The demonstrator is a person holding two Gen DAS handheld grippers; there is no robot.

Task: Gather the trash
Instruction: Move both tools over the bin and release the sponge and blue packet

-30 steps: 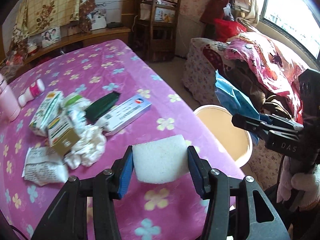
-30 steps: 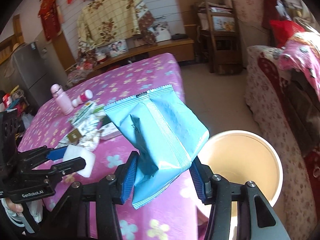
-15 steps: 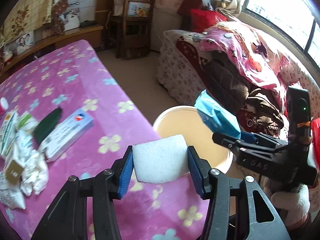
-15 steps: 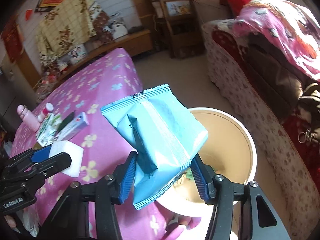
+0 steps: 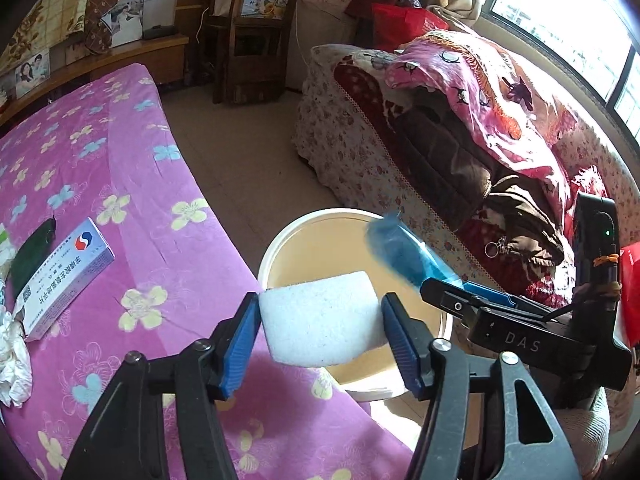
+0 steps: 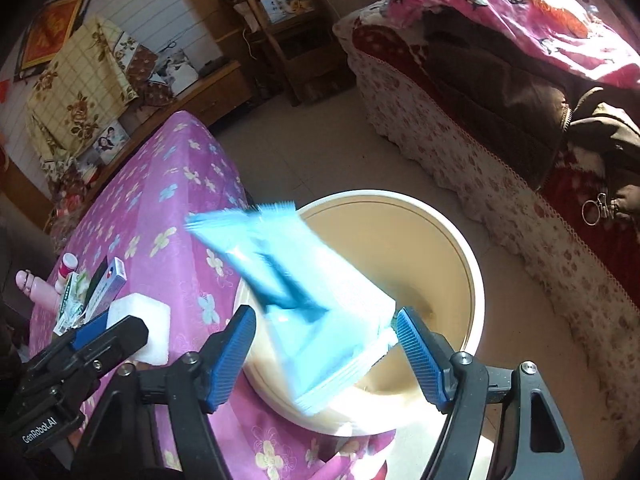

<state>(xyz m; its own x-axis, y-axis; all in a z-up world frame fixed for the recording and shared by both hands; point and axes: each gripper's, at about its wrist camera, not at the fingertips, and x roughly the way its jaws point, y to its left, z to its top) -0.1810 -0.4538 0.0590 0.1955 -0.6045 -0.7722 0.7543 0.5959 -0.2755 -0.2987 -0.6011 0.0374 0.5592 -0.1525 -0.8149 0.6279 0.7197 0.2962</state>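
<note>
Between my left fingers: a white rectangular foam block (image 5: 320,318), both blue pads pressing its short ends, left gripper (image 5: 320,336) clamped on it.
Left load's place: ahead of those fingers, at the near rim of the round cream plastic bin (image 5: 316,236) on the floor, beside the purple flowered tablecloth (image 5: 132,184).
Between my right fingers: a light blue crinkly plastic snack bag (image 6: 304,296), blurred, above the bin's mouth.
Right gripper (image 6: 326,354): fingers spread apart, pads not touching the bag; I judge it released (the blur suggests it is dropping).
How the block handles: light, slightly squashy, rough enough not to slip; end-to-end hold suits it.
How the bag handles: nearly weightless, slick, floppy; best pinched at a sealed edge.
Left of my fingers, on the cloth: a white and purple medicine carton (image 5: 64,276), a dark green flat packet (image 5: 34,252) and crumpled white tissue (image 5: 12,360).
Next, I judge: carry the block forward over the bin, then open.
</note>
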